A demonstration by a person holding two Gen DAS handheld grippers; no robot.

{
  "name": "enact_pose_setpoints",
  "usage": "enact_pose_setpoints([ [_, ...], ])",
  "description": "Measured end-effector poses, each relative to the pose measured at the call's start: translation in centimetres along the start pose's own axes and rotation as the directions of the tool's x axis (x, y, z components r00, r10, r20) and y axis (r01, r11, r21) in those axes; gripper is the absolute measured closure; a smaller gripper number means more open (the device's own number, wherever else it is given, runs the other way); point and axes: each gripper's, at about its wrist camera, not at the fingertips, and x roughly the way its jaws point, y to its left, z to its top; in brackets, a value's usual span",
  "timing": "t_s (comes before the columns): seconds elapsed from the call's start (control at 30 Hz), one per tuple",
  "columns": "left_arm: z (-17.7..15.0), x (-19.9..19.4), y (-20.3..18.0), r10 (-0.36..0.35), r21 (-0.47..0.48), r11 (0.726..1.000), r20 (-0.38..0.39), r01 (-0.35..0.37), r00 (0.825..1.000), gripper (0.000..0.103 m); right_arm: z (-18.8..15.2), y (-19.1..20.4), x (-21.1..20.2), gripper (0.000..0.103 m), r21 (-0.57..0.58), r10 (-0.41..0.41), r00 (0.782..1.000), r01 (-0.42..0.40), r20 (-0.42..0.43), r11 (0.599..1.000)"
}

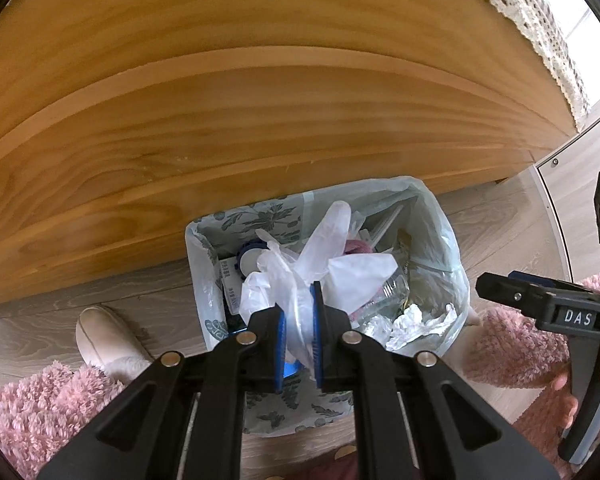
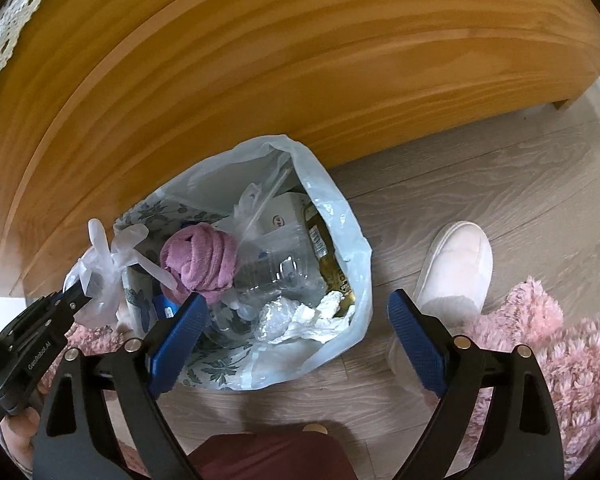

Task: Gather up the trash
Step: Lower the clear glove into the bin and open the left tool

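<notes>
The left tool [image 1: 299, 334] is clamped on a crumpled clear plastic glove [image 1: 300, 268], holding it just above the trash bin [image 1: 456, 280], which stands on the wood floor [image 2: 480, 184] against a wooden bed frame [image 1: 260, 100]. The right tool [image 2: 296, 344] hovers over the bin's near edge, its blue pads [image 2: 180, 336] wide apart and empty. A pink towel [image 2: 200, 260], a clear bottle [image 2: 284, 272] and crumpled tissue [image 2: 312, 316] lie inside the liner.

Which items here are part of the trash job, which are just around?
Job:
- bin with liner
- plastic glove, shut in left gripper
- right gripper, open above the bin
- trash inside: bottle, tissue, pink cloth

Around:
- wooden furniture
- pink rug
- white shoes
</notes>
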Motion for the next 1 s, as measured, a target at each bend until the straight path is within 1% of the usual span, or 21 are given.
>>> enact_pose_setpoints([
  [0.07,0.0,0.1,-0.1,0.017,0.004,1.000,-0.004,-0.017,1.000,0.095,-0.1,0.0,0.0,0.015,-0.003,0.000,1.000,0.000,0.002,1.000],
  [0.13,-0.1,0.3,-0.2,0.058,0.012,0.998,-0.005,-0.058,0.998,0.095,-0.1,0.0,0.0,0.015,-0.004,-0.001,1.000,0.001,0.002,1.000],
  [0.33,-0.1,0.5,0.6,0.033,-0.021,0.999,-0.035,-0.034,0.999,0.094,0.0,-0.3,0.0,0.015,0.000,-0.003,1.000,0.003,0.000,1.000],
  [0.4,-0.3,0.5,0.9,0.035,-0.032,0.999,-0.044,-0.036,0.998,0.089,0.0,-0.3,0.0,0.015,0.001,-0.002,1.000,0.002,0.001,1.000],
  [0.47,-0.3,0.7,1.1,0.037,-0.045,0.998,-0.048,-0.039,0.998,0.074,0.0,-0.3,0.0,0.015,-0.003,-0.003,1.000,0.003,0.002,1.000],
  [0.53,-0.4,0.6,1.3,0.027,-0.060,0.998,-0.045,-0.030,0.999,0.065,0.0,-0.2,0.0,0.015,-0.008,-0.004,1.000,0.004,0.001,1.000],
  [0.6,-0.4,0.4,1.3,0.029,-0.063,0.997,-0.041,-0.032,0.999,0.059,-0.1,-0.1,0.1,0.015,-0.014,-0.007,1.000,0.007,0.002,1.000],
  [0.67,-0.4,0.2,1.3,0.038,-0.068,0.997,-0.041,-0.041,0.998,0.048,-0.2,-0.1,0.0,0.015,-0.016,-0.012,1.000,0.013,0.003,1.000],
  [0.7,-0.4,0.0,1.4,0.036,-0.075,0.996,-0.040,-0.039,0.999,0.046,-0.2,-0.2,0.0,0.015,-0.016,-0.014,1.000,0.014,0.003,1.000],
  [0.73,-0.4,-0.1,1.5,0.032,-0.081,0.996,-0.039,-0.035,0.999,0.042,-0.2,-0.2,0.0,0.015,-0.015,-0.018,1.000,0.018,0.002,1.000],
  [0.77,-0.4,-0.2,1.4,0.030,-0.083,0.996,-0.040,-0.033,0.999,0.034,-0.3,-0.3,0.1,0.015,-0.015,-0.022,1.000,0.022,0.002,1.000],
  [0.8,-0.4,-0.3,1.5,0.033,-0.083,0.996,-0.040,-0.036,0.999,0.030,-0.3,-0.2,0.1,0.015,-0.015,-0.024,1.000,0.024,0.002,1.000],
  [0.87,-0.3,-0.5,1.3,0.050,-0.078,0.996,-0.029,-0.053,0.998,0.019,-0.3,-0.2,0.1,0.015,-0.018,-0.030,1.000,0.030,0.001,0.999],
  [0.93,-0.3,-0.4,1.1,0.058,-0.067,0.996,-0.025,-0.060,0.998,0.012,-0.3,-0.1,0.1,0.015,-0.021,-0.034,0.999,0.034,0.000,0.999],
  [1.0,-0.4,-0.5,1.0,0.053,-0.065,0.996,-0.021,-0.054,0.998,0.011,-0.3,-0.1,0.1,0.015,-0.021,-0.032,0.999,0.032,0.002,0.999],
])
